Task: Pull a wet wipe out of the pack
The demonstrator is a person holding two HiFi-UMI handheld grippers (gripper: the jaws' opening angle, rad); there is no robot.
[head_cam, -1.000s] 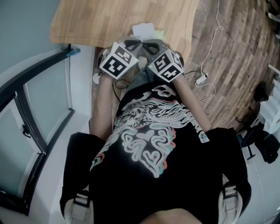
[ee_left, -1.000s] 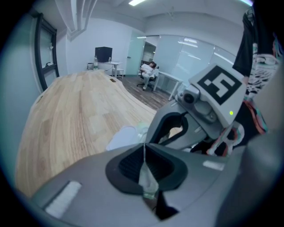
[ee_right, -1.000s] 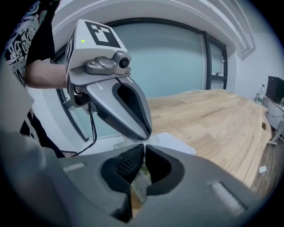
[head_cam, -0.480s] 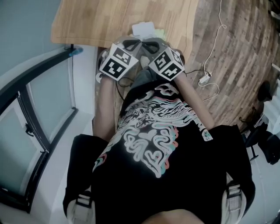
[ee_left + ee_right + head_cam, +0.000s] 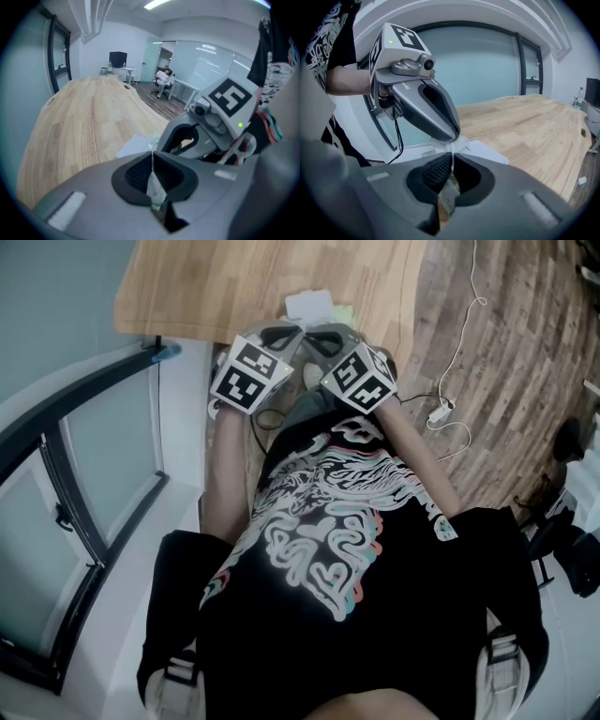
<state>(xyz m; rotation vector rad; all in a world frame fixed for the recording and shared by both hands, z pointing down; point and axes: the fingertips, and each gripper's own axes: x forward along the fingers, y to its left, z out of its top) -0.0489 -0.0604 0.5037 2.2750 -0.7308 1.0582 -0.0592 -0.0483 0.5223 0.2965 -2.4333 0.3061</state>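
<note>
The white and green wet wipe pack [image 5: 310, 305] lies near the wooden table's [image 5: 234, 282] front edge. Both grippers meet at its near end. My left gripper [image 5: 152, 155] is shut on a thin whitish-green strip of the pack [image 5: 134, 145]; I cannot tell whether that strip is a flap or a wipe. My right gripper [image 5: 452, 158] is shut on a thin printed edge of the pack [image 5: 483, 152], which runs down between its pads. In the head view the left gripper [image 5: 292, 332] and right gripper [image 5: 317, 335] point tip to tip and hide the pack's near part.
The table edge lies just under the grippers, with my torso close behind them. A glass partition with a black frame [image 5: 84, 456] stands at the left. Cables and a white plug [image 5: 438, 413] lie on the wood floor at the right. A person sits at a far desk [image 5: 164, 79].
</note>
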